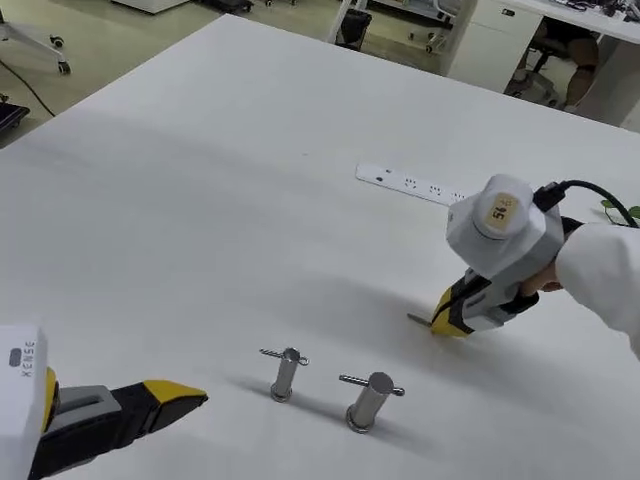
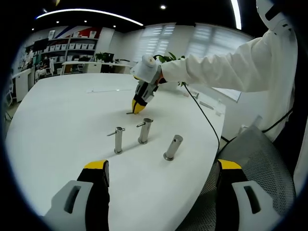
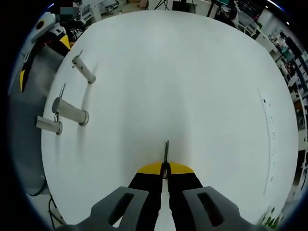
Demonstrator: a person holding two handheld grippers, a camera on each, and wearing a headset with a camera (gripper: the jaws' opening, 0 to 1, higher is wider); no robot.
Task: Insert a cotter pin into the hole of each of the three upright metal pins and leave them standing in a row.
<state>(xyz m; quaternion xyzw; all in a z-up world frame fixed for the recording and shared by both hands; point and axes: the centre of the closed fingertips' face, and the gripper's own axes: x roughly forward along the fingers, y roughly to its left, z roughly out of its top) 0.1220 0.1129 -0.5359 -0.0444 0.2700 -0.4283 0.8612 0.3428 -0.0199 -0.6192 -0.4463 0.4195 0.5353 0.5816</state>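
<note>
Cotter pin (image 3: 166, 150) in right tongs (image 3: 165, 167)

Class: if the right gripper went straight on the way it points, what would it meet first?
Likely nothing: bare table lies ahead of the right gripper and its cotter pin; the metal pins stand off to one side.

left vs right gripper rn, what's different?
The left gripper is open, jaws wide apart; the right gripper is shut. Left holds nothing; right pinches a cotter pin. Left sits near the metal pins; right is farther off, tips low at the table. Both have yellow-tipped black jaws.
</note>
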